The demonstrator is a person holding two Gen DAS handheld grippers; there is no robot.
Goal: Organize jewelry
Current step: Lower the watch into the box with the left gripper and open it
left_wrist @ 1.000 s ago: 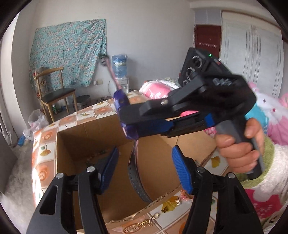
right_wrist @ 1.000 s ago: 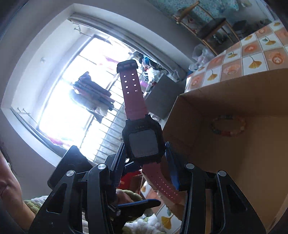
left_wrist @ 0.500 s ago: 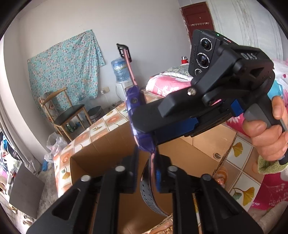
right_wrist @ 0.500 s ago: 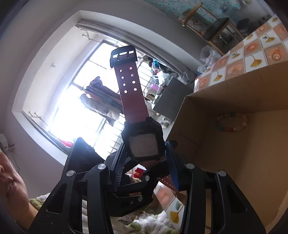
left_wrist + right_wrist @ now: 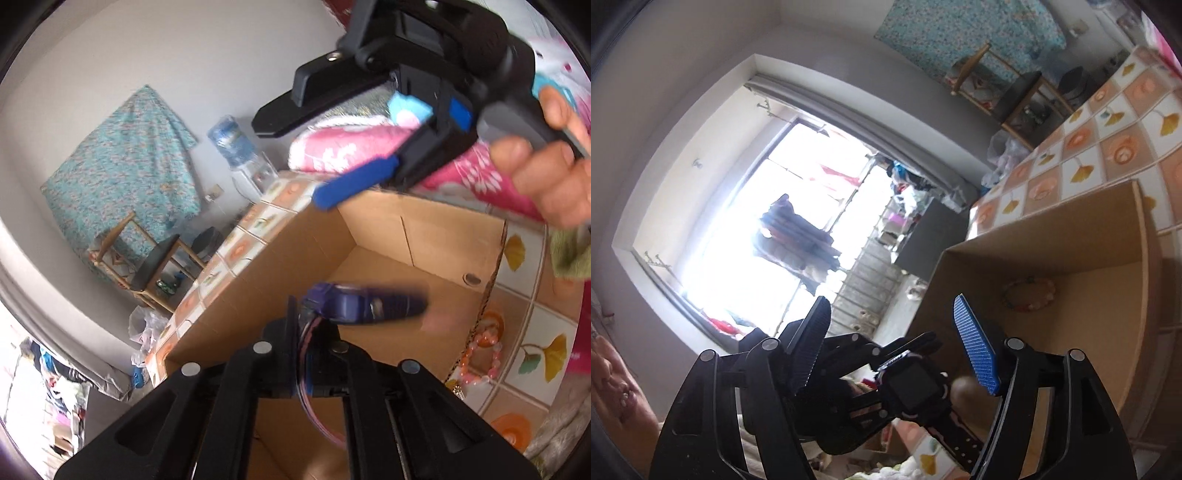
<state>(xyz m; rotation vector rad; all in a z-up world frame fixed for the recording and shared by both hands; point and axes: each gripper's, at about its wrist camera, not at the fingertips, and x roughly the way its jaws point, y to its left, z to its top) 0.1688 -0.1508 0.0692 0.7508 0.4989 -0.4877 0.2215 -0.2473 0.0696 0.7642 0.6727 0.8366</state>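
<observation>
Left gripper: pinching the purple-cased, pink-strapped watch, frame centre.
Right gripper: just opened, empty.
Brown cardboard box: beneath.

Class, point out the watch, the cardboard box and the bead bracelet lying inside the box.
watch [image 5: 354,306]: left wrist view, purple case.
cardboard box [image 5: 1052,240]: right wrist view, inner wall.
bead bracelet [image 5: 1028,295]: right wrist view, ring's bead edge.

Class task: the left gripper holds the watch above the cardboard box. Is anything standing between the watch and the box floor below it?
Nothing visible does. The watch is clamped by its strap in the left gripper over the open-topped cardboard box; the floor beneath looks bare. The open right gripper sits above and behind, off that path.
</observation>
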